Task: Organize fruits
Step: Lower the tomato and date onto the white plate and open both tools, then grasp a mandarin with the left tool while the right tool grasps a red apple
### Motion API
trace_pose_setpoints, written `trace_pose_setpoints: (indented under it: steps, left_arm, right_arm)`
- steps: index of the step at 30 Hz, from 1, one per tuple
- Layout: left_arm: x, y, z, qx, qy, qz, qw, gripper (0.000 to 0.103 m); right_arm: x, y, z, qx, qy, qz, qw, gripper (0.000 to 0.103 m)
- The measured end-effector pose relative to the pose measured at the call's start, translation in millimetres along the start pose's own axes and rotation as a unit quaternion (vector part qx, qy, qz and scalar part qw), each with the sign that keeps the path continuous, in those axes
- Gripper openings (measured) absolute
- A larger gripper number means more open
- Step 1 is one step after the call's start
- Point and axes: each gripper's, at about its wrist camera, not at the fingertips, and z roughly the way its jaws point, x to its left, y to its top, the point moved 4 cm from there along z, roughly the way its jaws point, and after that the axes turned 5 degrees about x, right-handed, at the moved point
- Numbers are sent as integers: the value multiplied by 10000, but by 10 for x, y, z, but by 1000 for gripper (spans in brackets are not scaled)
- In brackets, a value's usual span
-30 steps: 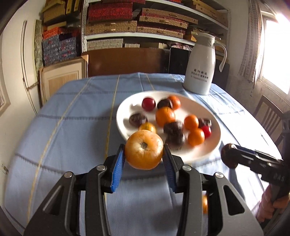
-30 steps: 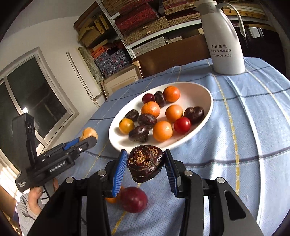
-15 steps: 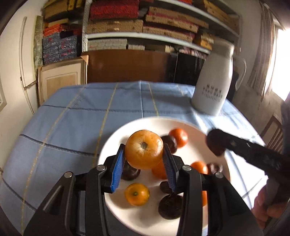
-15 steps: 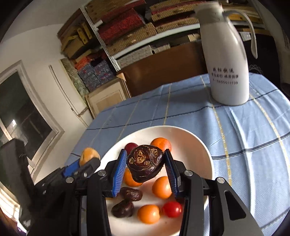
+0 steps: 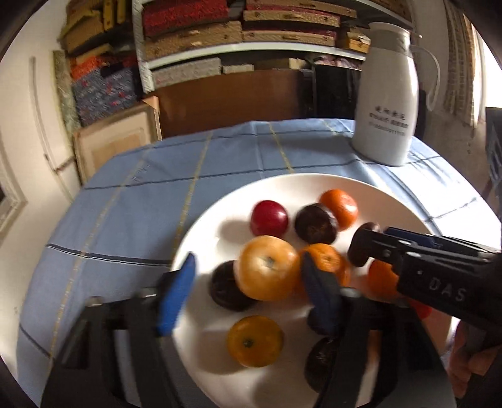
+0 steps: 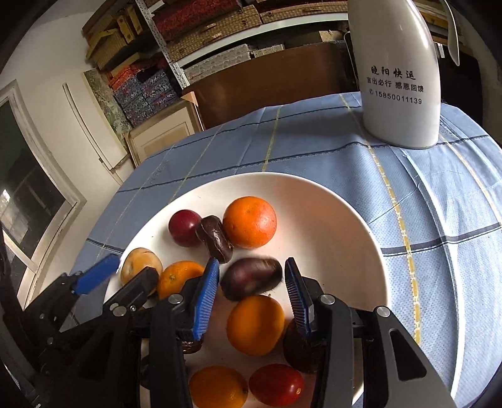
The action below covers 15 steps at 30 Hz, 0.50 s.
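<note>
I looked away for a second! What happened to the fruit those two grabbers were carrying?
Both grippers moved from the table edge to above the white plate and opened. The left gripper let go of the big orange fruit, now among the others. The right gripper released the dark purple fruit, which looks blurred, dropping between its fingers. The white jug stayed put.

1. My left wrist view looks forward and down, close over the plate's [image 5: 200,232] near-left rim.
2. My right wrist view does likewise, toward the table's far edge.
3. Both share plate, jug [image 5: 387,106], shelves [image 6: 219,28].
</note>
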Motion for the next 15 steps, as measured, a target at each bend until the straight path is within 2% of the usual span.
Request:
trace_pose_setpoints:
  steps: [7, 15]
  left_arm:
    - [18, -29, -100, -253, 135, 44, 9996, 80]
    - [5, -60, -434, -695, 318, 127, 9970, 84]
  right_arm:
    - [-9, -17, -173, -227, 52, 42, 9997, 55]
    - [95, -99, -505, -580, 133, -115, 9982, 60]
